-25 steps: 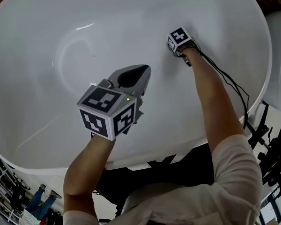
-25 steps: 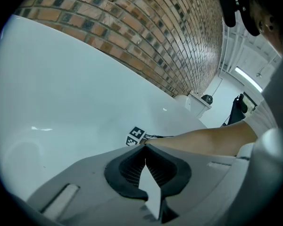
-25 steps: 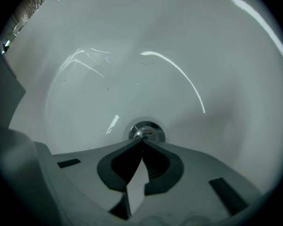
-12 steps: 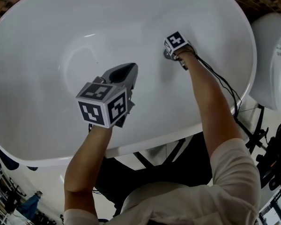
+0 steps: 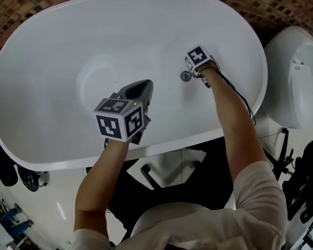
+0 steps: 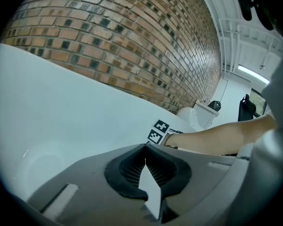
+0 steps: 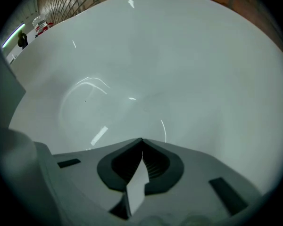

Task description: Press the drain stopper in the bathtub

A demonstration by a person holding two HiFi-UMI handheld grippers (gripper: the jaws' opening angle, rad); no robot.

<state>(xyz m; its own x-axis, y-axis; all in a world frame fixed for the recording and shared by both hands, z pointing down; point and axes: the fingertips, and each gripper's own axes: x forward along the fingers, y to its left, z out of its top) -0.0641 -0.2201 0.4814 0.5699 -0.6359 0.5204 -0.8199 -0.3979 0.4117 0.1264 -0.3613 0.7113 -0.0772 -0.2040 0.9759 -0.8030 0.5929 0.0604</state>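
— Nearest, hovering above the bathtub (image 5: 52,46) floor with the left gripper (image 5: 142,86), clenched and empty.
— Farther in, holding the right gripper (image 5: 191,73) clamped on nothing, just beside the drain stopper (image 5: 185,76).
— Differing from before?
— Now showing clear at the cube's left edge, no longer tucking beneath.

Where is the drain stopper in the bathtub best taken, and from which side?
On its top face, from straight above. The drain stopper is a small round disc lying low on the bathtub floor, so likely no edge offers a grip; the shut right gripper, close beside it, would better push its centre.
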